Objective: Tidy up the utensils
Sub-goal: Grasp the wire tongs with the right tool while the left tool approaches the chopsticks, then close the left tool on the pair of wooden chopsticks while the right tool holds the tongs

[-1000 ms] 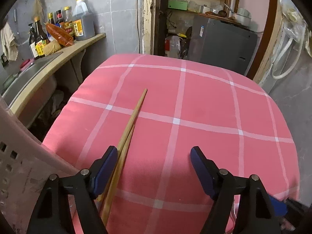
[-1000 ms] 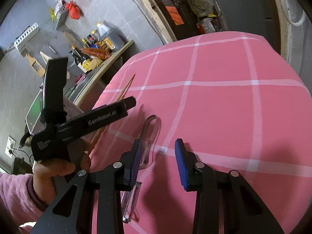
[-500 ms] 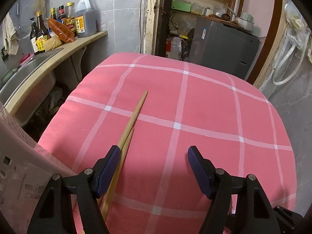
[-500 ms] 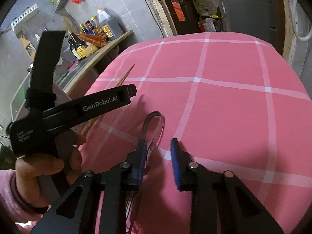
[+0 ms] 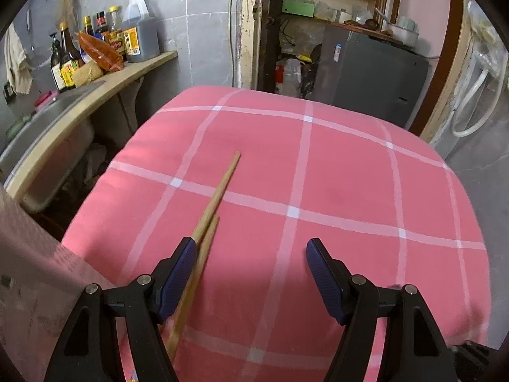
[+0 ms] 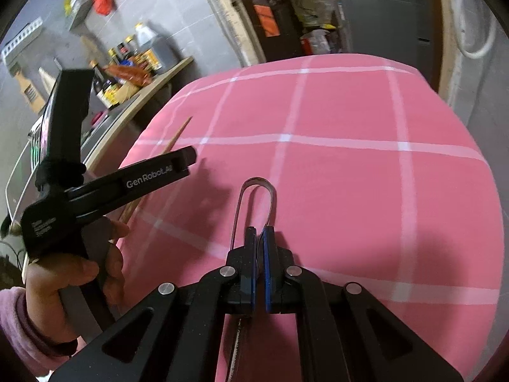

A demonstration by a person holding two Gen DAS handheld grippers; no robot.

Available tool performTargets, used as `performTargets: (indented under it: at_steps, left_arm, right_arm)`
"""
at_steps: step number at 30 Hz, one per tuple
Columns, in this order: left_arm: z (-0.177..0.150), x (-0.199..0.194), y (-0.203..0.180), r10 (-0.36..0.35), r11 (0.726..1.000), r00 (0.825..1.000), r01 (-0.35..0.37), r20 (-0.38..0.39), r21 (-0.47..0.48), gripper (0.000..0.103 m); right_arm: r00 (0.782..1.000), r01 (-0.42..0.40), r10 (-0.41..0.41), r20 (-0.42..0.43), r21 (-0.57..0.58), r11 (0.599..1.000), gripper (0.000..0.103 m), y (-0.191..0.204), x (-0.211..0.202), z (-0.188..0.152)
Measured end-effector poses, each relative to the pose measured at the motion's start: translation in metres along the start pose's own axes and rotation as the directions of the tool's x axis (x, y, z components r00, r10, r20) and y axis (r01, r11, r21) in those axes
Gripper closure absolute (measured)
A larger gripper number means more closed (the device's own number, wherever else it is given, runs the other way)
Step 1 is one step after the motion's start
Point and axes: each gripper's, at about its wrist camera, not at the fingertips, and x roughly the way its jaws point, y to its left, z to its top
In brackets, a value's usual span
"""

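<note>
Two wooden chopsticks (image 5: 216,197) lie side by side on the pink checked cloth (image 5: 350,175), their near ends running past my left gripper's left finger. My left gripper (image 5: 251,245) hovers open above them, touching neither. In the right wrist view a hand holds that left gripper (image 6: 187,160) at the left, and one chopstick tip (image 6: 179,130) shows beyond it. Metal tongs (image 6: 257,187) lie on the cloth, loop end away from me. My right gripper (image 6: 259,230) has its jaws closing tight on one arm of the tongs; the other arm runs outside the left finger.
A white perforated plastic basket (image 5: 25,270) stands at the table's near left. Beyond the left edge runs a counter with sauce bottles (image 5: 105,47) and a sink (image 5: 47,117). A grey cabinet (image 5: 366,70) stands behind the table.
My right gripper's jaws went from apart beside the tongs to shut on one tong arm. The left gripper stayed open over the chopsticks.
</note>
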Motion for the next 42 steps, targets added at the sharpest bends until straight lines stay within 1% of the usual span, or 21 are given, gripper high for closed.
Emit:
performTargets:
  at_steps: [4, 6, 7, 8, 10, 12, 14, 15, 16, 17, 20, 27, 30, 33, 34, 35, 36, 42]
  left_arm:
    - [0.009, 0.007, -0.004, 0.052, 0.999, 0.999, -0.052, -0.009, 0.002, 0.033]
    - [0.012, 0.016, -0.004, 0.077, 0.997, 0.996, -0.077, -0.043, 0.001, 0.033]
    - [0.014, 0.019, -0.003, 0.080, 0.997, 0.995, -0.080, -0.053, 0.001, 0.033]
    - [0.015, 0.019, -0.001, 0.079, 0.997, 0.996, -0.080, -0.046, -0.010, 0.036]
    - [0.018, 0.020, 0.002, 0.081, 0.996, 0.995, -0.082, -0.052, -0.024, 0.038]
    - [0.017, 0.018, 0.004, 0.071, 0.997, 0.996, -0.072, -0.049, -0.036, 0.045]
    - [0.015, 0.017, 0.003, 0.065, 0.997, 0.997, -0.067, -0.044, -0.039, 0.060]
    - [0.013, 0.016, 0.003, 0.056, 0.998, 0.998, -0.057, -0.039, -0.036, 0.065]
    - [0.012, 0.015, 0.002, 0.052, 0.998, 0.998, -0.053, -0.036, -0.030, 0.073]
    - [0.011, 0.014, 0.001, 0.047, 0.999, 0.998, -0.048, -0.034, -0.024, 0.079]
    - [0.006, 0.010, -0.002, 0.012, 1.000, 0.999, -0.013, -0.034, -0.006, 0.086]
    - [-0.006, 0.000, 0.002, -0.096, 0.995, 0.993, 0.096, -0.065, -0.010, 0.086]
    - [-0.011, -0.006, 0.005, -0.125, 0.992, 0.990, 0.125, -0.063, -0.004, 0.086]
    - [-0.015, -0.009, 0.008, -0.133, 0.991, 0.989, 0.133, -0.064, 0.000, 0.085]
    - [-0.017, -0.011, 0.009, -0.132, 0.991, 0.989, 0.133, -0.060, 0.005, 0.083]
    - [-0.019, -0.012, 0.009, -0.121, 0.992, 0.991, 0.122, -0.059, 0.014, 0.078]
    - [-0.021, -0.011, 0.009, -0.097, 0.995, 0.993, 0.099, -0.065, 0.027, 0.077]
    - [-0.024, -0.014, 0.011, -0.039, 0.999, 0.995, 0.043, -0.097, 0.034, 0.075]
  right_arm:
    - [1.000, 0.010, -0.010, 0.017, 0.017, 1.000, 0.100, -0.008, -0.005, 0.001]
    - [1.000, 0.012, -0.012, 0.021, 0.021, 1.000, 0.099, -0.010, -0.005, 0.002]
    - [1.000, 0.012, -0.013, 0.024, 0.023, 1.000, 0.099, -0.011, -0.006, 0.002]
    - [1.000, 0.012, -0.013, 0.026, 0.027, 1.000, 0.099, -0.012, -0.007, 0.001]
    - [0.999, 0.012, -0.013, 0.032, 0.039, 0.999, 0.099, -0.016, -0.010, 0.000]
    - [0.999, 0.009, -0.011, 0.037, 0.052, 0.999, 0.100, -0.021, -0.011, -0.001]
    - [0.999, 0.006, -0.008, 0.041, 0.062, 0.998, 0.100, -0.025, -0.014, -0.002]
    - [0.999, 0.003, -0.006, 0.042, 0.064, 0.998, 0.100, -0.027, -0.014, -0.003]
    - [0.999, 0.001, -0.003, 0.042, 0.065, 0.998, 0.100, -0.028, -0.015, -0.004]
    - [0.999, 0.001, -0.003, 0.042, 0.063, 0.998, 0.100, -0.028, -0.015, -0.004]
    - [0.999, -0.002, 0.000, 0.044, 0.060, 0.998, 0.100, -0.029, -0.015, -0.003]
    - [0.999, -0.010, 0.006, 0.049, 0.072, 0.997, 0.100, -0.033, -0.013, -0.003]
    - [0.999, -0.013, 0.009, 0.051, 0.073, 0.997, 0.100, -0.034, -0.013, -0.003]
    - [0.998, -0.018, 0.014, 0.054, 0.077, 0.997, 0.100, -0.036, -0.012, -0.004]
    - [0.998, -0.020, 0.016, 0.055, 0.079, 0.997, 0.100, -0.037, -0.012, -0.004]
    - [0.998, -0.022, 0.017, 0.055, 0.081, 0.996, 0.100, -0.037, -0.012, -0.004]
    - [0.998, -0.023, 0.019, 0.055, 0.083, 0.996, 0.100, -0.038, -0.012, -0.004]
    - [0.999, -0.024, 0.020, 0.044, 0.078, 0.997, 0.100, -0.039, -0.010, -0.002]
